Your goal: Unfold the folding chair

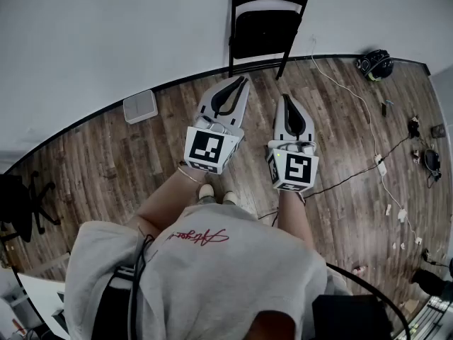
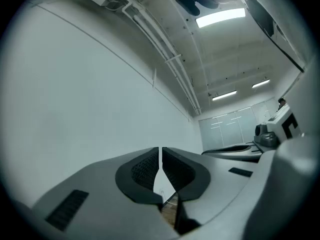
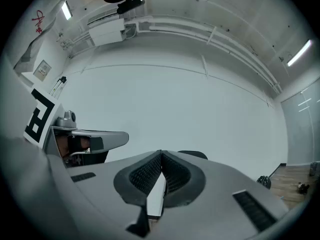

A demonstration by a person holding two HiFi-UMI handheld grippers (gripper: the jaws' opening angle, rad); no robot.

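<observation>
Box (image 1: 140, 106): white, on floor by wall, 10 o'clock.
L gripper (image 1: 239, 83): jaws pressed together, nothing btwn.
Chair (image 1: 267, 23): black, folded, upright against wall, 12 o'clock, apart from both grippers.
R gripper (image 1: 287, 101): jaws together, empty.
Cable (image 1: 354, 94): white, across floor, 2 o'clock.

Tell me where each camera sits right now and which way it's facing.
Head view: on the person's head, looking steeply down at the floor and the chair by the wall; shows shirt, forearms, left tool, right tool.
Left gripper view: rides the left tool, tilted slightly up at wall and ceiling; own closed jaws, right tool at the right edge.
Right gripper view: rides the right tool, level toward the wall; own closed jaws, left tool at left.
Shared: head and right gripper views both show the chair.
</observation>
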